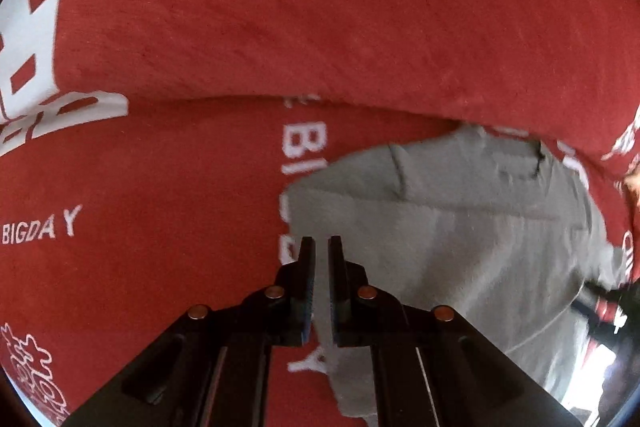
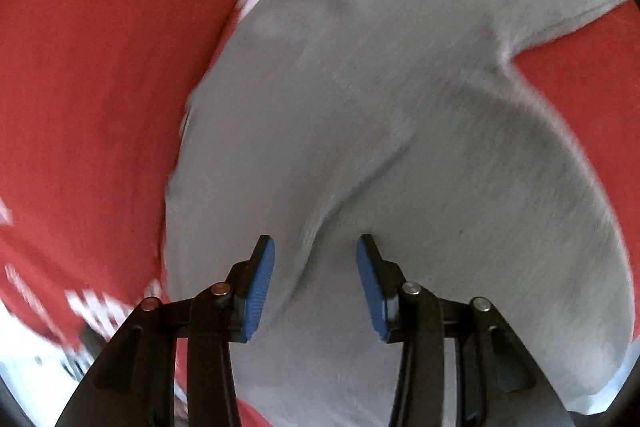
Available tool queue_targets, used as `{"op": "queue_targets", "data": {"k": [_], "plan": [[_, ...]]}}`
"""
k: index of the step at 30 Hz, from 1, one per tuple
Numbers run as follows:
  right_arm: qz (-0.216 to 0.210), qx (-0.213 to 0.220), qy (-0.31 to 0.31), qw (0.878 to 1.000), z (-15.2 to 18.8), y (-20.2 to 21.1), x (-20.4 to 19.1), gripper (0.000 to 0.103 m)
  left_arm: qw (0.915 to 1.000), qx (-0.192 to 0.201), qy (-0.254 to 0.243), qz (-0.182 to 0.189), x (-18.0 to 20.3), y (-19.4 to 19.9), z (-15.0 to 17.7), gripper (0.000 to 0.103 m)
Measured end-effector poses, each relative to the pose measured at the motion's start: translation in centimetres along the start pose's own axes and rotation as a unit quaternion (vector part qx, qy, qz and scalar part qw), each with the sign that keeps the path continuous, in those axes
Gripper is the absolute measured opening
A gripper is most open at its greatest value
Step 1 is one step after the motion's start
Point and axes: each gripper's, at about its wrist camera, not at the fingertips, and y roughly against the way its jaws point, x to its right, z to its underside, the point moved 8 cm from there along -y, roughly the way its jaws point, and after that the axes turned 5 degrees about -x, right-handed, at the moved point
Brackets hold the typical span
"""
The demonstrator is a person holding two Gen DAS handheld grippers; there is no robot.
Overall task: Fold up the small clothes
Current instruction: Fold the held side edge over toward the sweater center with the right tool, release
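Left wrist view: I am holding my left hand-held gripper (image 1: 321, 243) pointed steeply down, its jaws nearly together with only a narrow slit between them. The left edge of the grey garment (image 1: 460, 227) is running through that slit, so the jaws are pinching the cloth's edge. The rest of the garment is spreading to the right and upward from the fingertips, creased near its top. It is lying on a red cloth (image 1: 280, 27) printed with white lettering, "BIGDAY" among it. A fold of this red cloth is crossing the view above the garment. Far right edge is blurred; I cannot tell what is there.

Right wrist view: my right hand-held gripper (image 2: 316, 247) is hovering over the grey garment (image 2: 400, 107), jaws standing apart, blue pads (image 2: 260, 291) facing each other. A soft ridge of grey fabric is rising between the pads without touching either. The garment is filling the middle and right of the view; the red cloth (image 2: 100, 87) is showing left and at upper right. Picture is motion-blurred. No containers are in either view.
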Motion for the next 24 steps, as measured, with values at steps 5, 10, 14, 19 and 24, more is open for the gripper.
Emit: {"op": "queue_targets", "data": {"k": [5,10,14,19,24], "plan": [[0.030,0.028,0.078,0.996,-3.1,-0.5,-4.3,0.008,0.9993,-0.012,-0.014,-0.032,2.2,-1.7,0.7,0.007],[0.066,0.070,0.218,0.971,-3.7,0.5,-7.2,0.008,0.9980,-0.007,-0.025,-0.057,3.0,-2.6,1.3,0.007],[0.121,-0.003,0.194,0.973,-3.8,-2.1,-2.2,0.009,0.9962,-0.010,-0.025,-0.082,4.0,-3.0,1.4,0.008],[0.126,0.013,0.156,0.980,-3.2,1.5,0.1,0.019,0.9973,-0.012,-0.010,-0.071,4.7,-0.7,2.1,0.008],[0.105,0.019,0.214,0.971,-1.9,2.7,-1.6,0.019,0.9978,-0.016,-0.038,-0.051,6.9,1.2,4.7,0.008]]}}
